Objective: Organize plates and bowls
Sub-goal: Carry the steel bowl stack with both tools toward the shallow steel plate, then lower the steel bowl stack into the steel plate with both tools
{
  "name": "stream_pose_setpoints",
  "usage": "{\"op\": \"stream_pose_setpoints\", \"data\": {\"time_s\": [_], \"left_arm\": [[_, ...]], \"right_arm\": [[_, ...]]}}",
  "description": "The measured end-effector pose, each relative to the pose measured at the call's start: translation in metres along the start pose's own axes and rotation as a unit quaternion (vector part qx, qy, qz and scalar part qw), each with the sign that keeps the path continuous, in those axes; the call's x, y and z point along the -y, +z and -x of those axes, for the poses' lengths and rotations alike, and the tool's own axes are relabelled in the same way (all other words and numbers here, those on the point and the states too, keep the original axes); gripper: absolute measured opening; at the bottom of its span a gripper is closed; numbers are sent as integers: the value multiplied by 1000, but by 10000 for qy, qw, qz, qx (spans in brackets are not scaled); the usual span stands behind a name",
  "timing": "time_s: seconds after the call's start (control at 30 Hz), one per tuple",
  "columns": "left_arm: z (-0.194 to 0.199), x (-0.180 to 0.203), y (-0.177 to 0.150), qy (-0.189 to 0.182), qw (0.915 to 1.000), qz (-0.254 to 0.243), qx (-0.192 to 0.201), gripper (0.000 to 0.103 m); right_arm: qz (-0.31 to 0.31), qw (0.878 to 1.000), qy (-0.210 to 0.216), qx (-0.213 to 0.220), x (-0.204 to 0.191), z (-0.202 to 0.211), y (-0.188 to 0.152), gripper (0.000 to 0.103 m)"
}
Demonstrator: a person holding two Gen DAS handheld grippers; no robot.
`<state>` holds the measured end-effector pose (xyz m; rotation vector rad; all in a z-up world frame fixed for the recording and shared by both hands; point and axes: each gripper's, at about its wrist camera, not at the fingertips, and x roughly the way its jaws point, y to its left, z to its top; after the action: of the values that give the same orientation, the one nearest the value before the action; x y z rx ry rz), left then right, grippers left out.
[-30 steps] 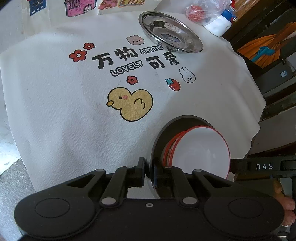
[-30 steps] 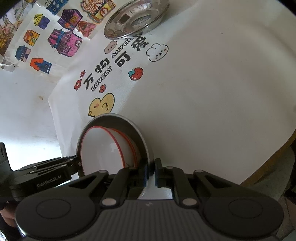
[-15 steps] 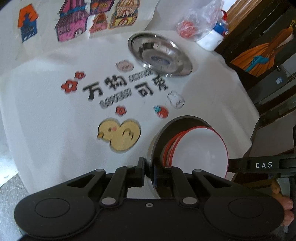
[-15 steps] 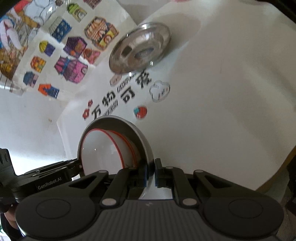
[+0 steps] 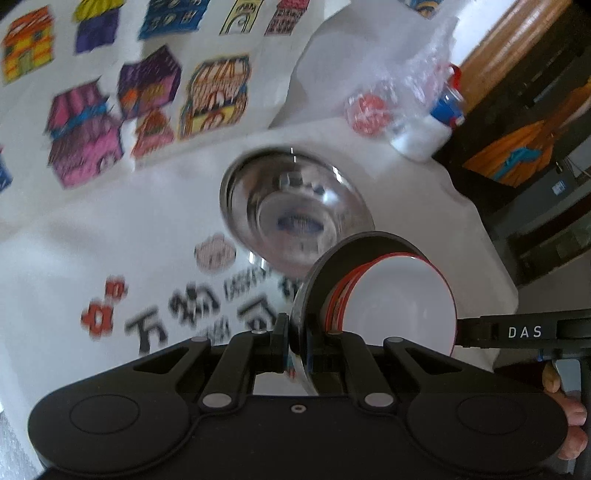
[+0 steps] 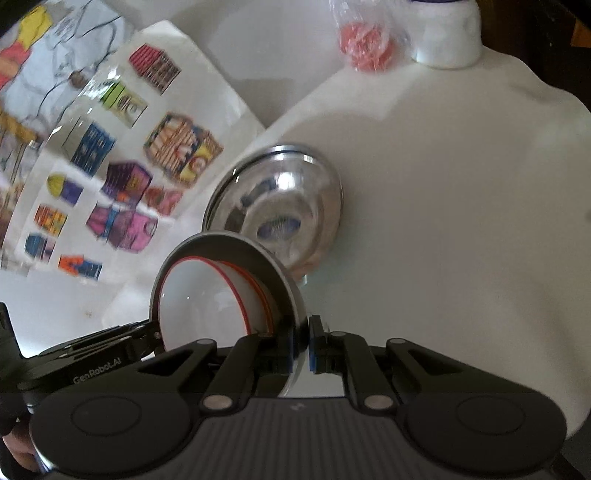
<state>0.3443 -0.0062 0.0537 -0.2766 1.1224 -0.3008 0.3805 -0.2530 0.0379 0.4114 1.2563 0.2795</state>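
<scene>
White cloth [image 5: 110,229] with a blurred cartoon print covers the table under me; its black characters are too smeared to read in my left view, and my right view shows only its plain part. Next in size, the paper sheet [image 6: 122,155] of coloured little houses lies along the far side. On the cloth beyond my grippers sits the steel bowl [image 5: 291,206], upright, its lower edge cut off by what I carry. Between both hands I hold a grey plate [image 5: 314,280] on edge with red-rimmed white bowls [image 5: 402,306] nested against it. My left gripper [image 5: 295,345] is pinched tight on the plate's rim, and my right gripper [image 6: 302,345] is clamped on the opposite rim. My left view reads "DAS" on the other gripper's arm; my right view reads "GenRobot.AI". A crinkled plastic bag [image 5: 402,99] with something red inside and a white bottle [image 6: 447,33] sit at the far edge.
</scene>
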Motion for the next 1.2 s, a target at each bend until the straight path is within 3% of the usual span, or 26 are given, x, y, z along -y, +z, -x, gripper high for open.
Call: {"op": "stream_pose_setpoints", "data": {"time_s": [0.33,1.2], "left_arm": [[-31,-7,54,189,9998,83,86,7],[-64,-20,84,217,9993,291,-27,7]], "right_arm": [[0,10000,4,-45,-8,-29,38,9],[-66,9998,-139,-109,-8,-52,65,9]]}}
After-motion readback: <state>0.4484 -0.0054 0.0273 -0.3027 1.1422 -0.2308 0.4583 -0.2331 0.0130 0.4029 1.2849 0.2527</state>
